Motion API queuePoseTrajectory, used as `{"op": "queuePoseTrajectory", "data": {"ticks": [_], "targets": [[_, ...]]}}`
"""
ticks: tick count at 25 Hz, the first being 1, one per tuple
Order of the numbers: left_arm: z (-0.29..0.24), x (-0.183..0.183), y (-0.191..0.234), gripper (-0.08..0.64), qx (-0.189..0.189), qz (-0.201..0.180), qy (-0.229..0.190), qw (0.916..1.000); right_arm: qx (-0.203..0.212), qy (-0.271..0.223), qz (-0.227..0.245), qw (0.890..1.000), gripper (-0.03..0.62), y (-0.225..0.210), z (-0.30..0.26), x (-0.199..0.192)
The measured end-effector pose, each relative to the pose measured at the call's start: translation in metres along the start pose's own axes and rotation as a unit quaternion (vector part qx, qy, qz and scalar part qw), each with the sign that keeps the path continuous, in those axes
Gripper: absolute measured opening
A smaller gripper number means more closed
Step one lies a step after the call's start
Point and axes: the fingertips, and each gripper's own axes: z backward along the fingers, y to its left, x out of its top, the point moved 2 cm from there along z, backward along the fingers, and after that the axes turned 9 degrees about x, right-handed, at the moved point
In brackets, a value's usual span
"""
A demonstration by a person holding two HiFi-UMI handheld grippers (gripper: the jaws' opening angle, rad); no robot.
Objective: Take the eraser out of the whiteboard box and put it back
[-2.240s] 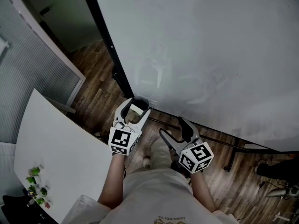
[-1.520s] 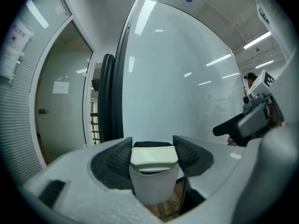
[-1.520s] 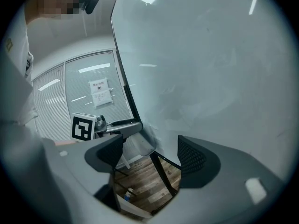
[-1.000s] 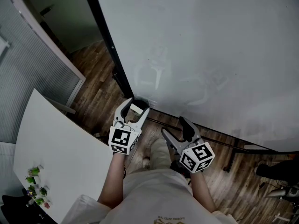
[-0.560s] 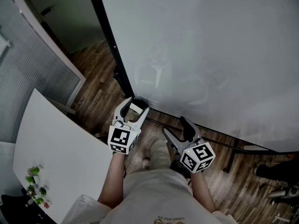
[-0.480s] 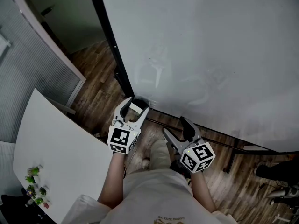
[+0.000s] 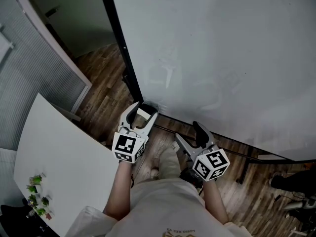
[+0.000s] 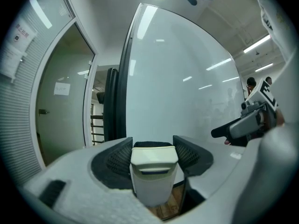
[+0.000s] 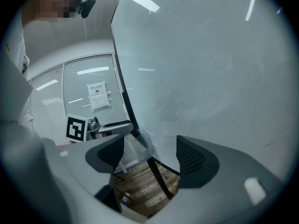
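Note:
My left gripper (image 7: 144,110) is shut on the cream eraser (image 7: 143,114), held level just in front of the whiteboard's lower left corner. In the left gripper view the eraser (image 8: 153,171) stands upright, with both ribbed pads against its sides. The clear whiteboard box (image 9: 139,146) hangs on the board's bottom edge; in the head view the box (image 7: 152,104) lies just beyond the eraser. My right gripper (image 7: 189,134) stands open and empty to the right, apart from the board, with only floor between its jaws (image 9: 149,155).
The large whiteboard (image 7: 222,58) fills the upper right, with a black frame post (image 7: 121,48) at its left edge. A white table (image 7: 59,157) with small green plants (image 7: 37,191) lies to the left. Behind is a glass partition with blinds (image 7: 29,73). The floor is wood planks (image 7: 103,88).
Both grippers keep their places, and the left one stays shut on the eraser. Only the head view has drifted slightly.

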Motion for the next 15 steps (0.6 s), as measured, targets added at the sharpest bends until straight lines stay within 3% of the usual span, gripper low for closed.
{"op": "queuePoseTrajectory", "data": {"ticks": [15], "targets": [[0.019, 0.024, -0.004, 0.267, 0.014, 0.001, -0.026, 0.9995, 0.007, -0.01, 0.008, 1.0, 0.348, 0.012, 0.017, 0.007]]}}
